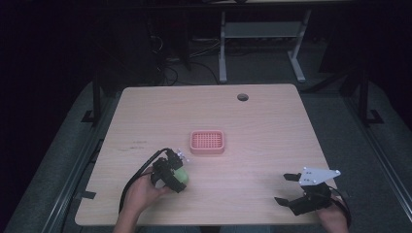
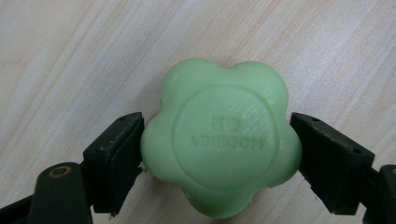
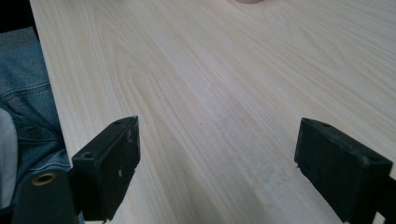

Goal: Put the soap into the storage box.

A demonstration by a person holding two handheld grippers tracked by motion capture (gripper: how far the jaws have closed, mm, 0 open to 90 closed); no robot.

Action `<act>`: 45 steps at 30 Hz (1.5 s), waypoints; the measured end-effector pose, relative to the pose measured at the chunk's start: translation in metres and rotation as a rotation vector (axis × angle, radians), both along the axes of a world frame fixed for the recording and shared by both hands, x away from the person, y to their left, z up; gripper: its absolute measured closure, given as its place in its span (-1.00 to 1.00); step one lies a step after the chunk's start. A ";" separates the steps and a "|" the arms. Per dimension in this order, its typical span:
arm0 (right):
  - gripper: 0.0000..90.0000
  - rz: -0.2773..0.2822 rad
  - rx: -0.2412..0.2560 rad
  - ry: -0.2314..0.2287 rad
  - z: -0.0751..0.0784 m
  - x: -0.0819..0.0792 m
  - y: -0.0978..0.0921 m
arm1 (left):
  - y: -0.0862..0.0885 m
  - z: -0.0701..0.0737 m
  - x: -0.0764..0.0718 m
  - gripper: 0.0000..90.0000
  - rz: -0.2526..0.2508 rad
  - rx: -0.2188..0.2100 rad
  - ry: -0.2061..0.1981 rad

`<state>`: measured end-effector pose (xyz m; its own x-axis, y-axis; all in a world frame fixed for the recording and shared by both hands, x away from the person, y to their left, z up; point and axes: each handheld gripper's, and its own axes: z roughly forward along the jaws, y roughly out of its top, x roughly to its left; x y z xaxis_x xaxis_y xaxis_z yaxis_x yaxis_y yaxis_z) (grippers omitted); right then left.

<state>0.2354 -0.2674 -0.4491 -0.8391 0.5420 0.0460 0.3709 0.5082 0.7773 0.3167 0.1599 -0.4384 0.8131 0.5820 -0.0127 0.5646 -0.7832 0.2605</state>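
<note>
Pinching the green flower-shaped soap [image 2: 222, 142] squarely, the left claw [image 1: 176, 175] should lift straight before crossing to the pink soap dish [image 1: 207, 141]; right claw [image 1: 287, 188] idles spread.

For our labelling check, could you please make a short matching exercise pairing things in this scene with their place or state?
Things:
1. green soap
2. pink dish
3. right gripper
4. cable hole

Places or states:
a. near the table's far edge
b. between the left gripper's jaws
c. mid-table, nothing in it
d. open over bare wood

Pairs: 1-b, 2-c, 3-d, 4-a
</note>
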 end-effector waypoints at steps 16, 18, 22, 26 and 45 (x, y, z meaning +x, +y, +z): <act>-0.69 -0.001 0.000 -0.004 0.001 0.000 -0.001 | -0.003 -0.002 0.004 -0.46 0.001 0.015 0.025; -0.69 -0.001 0.000 -0.005 0.001 0.000 -0.001 | -0.004 -0.002 0.004 -0.45 0.009 0.018 0.028; -0.69 0.000 0.001 -0.008 0.000 0.000 -0.001 | -0.004 -0.002 0.005 -0.45 0.018 0.018 0.033; -0.69 -0.001 0.003 -0.008 0.001 0.000 -0.001 | -0.003 0.000 0.004 -0.45 0.027 0.019 0.017; -0.69 -0.002 0.003 -0.009 0.001 0.000 -0.002 | 0.002 0.003 0.004 -0.44 0.039 -0.008 0.011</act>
<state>0.2352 -0.2691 -0.4484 -0.8386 0.5434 0.0396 0.3644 0.5054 0.7822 0.3203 0.1619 -0.4358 0.7893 0.6134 -0.0264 0.5979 -0.7580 0.2608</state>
